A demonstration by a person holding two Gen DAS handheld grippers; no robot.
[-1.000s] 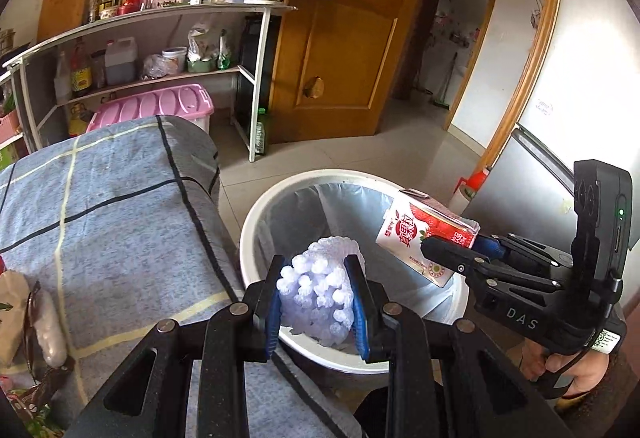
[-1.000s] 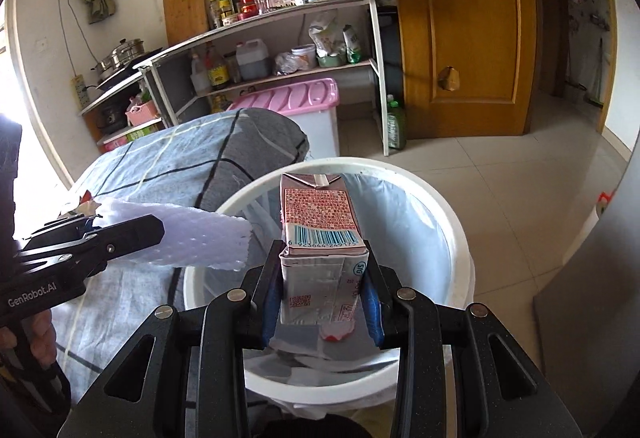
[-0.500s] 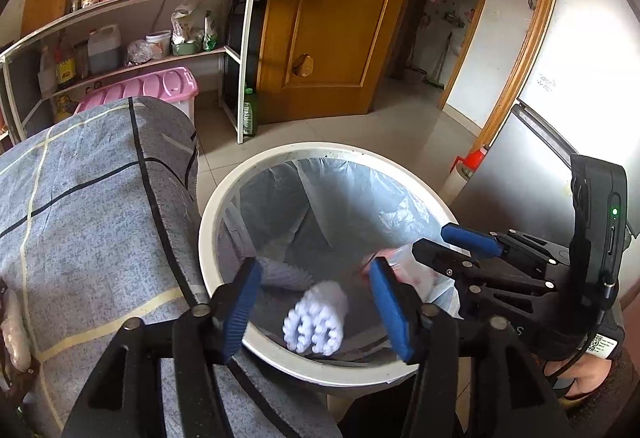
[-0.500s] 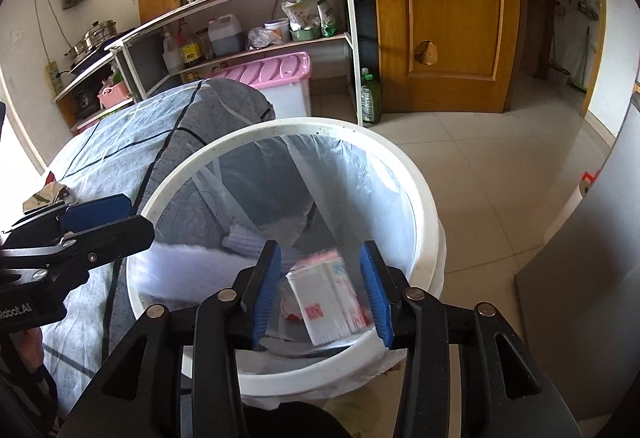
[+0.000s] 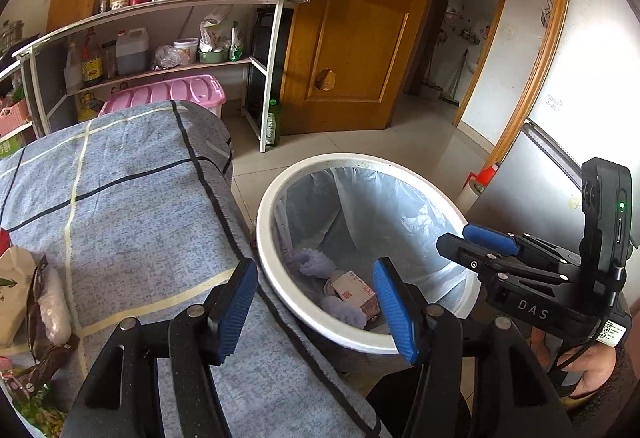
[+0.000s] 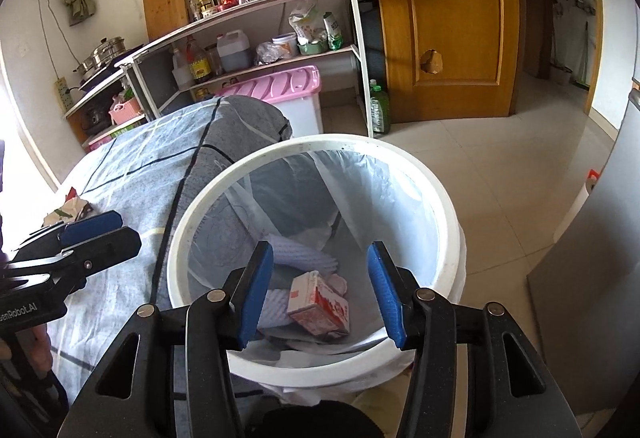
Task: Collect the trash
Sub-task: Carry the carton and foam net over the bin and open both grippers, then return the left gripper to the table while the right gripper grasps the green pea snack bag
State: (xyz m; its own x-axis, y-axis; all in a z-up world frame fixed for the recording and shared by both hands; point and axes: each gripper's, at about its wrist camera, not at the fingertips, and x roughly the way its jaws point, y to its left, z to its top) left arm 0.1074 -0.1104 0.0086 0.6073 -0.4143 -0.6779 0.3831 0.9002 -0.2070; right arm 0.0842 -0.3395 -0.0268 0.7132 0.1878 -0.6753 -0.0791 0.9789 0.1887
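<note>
A white bin [image 5: 320,330] [image 6: 444,234] with a clear liner stands beside the cloth-covered table. At its bottom lie a red and white drink carton [image 5: 356,292] [image 6: 320,304] and white foam netting [image 5: 316,262] [image 6: 300,254]. My left gripper [image 5: 314,308] hovers over the bin's near left rim, open and empty. My right gripper [image 6: 320,294] hangs above the bin's mouth, its jaws opening with nothing between them. It also shows in the left wrist view as the right gripper [image 5: 476,238], over the bin's right side. In the right wrist view the left gripper [image 6: 100,228] sits at the left edge.
The table's blue-grey checked cloth [image 5: 120,206] carries more wrappers and packets [image 5: 36,302] at its left end. A shelf rack [image 5: 168,38] with bottles, a pink-lidded box [image 5: 168,94], a wooden door [image 5: 360,38] and a grey cabinet [image 5: 540,174] surround the tiled floor.
Both grippers let go: the foam netting left my left gripper and the carton left my right gripper, and both dropped into the bin. My left gripper then shifted left toward the table.
</note>
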